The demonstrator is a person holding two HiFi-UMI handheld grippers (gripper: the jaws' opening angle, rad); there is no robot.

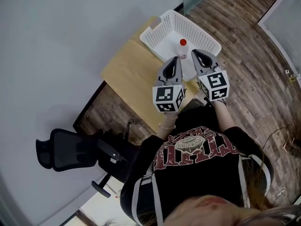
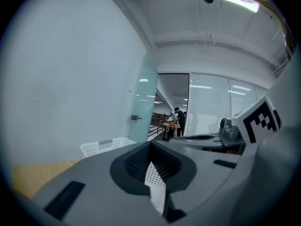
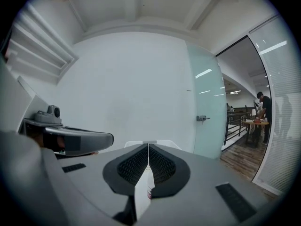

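Observation:
My left gripper (image 1: 173,60) and right gripper (image 1: 200,54) are held side by side above the near edge of a white perforated basket (image 1: 155,30). The basket stands on a light wooden table (image 1: 126,69). Inside it stands a white bottle with a red cap (image 1: 183,43), just beyond and between the two gripper tips. In the left gripper view the jaws of the left gripper (image 2: 150,149) are shut with nothing in them, and the basket (image 2: 106,146) lies ahead to the left. The right gripper (image 3: 148,145) is also shut on nothing.
A black office chair (image 1: 77,152) stands left of the table on the wood floor. A pale wall runs along the table's far left side. A glass door (image 3: 207,112) and distant people at a table (image 3: 261,114) show beyond the basket.

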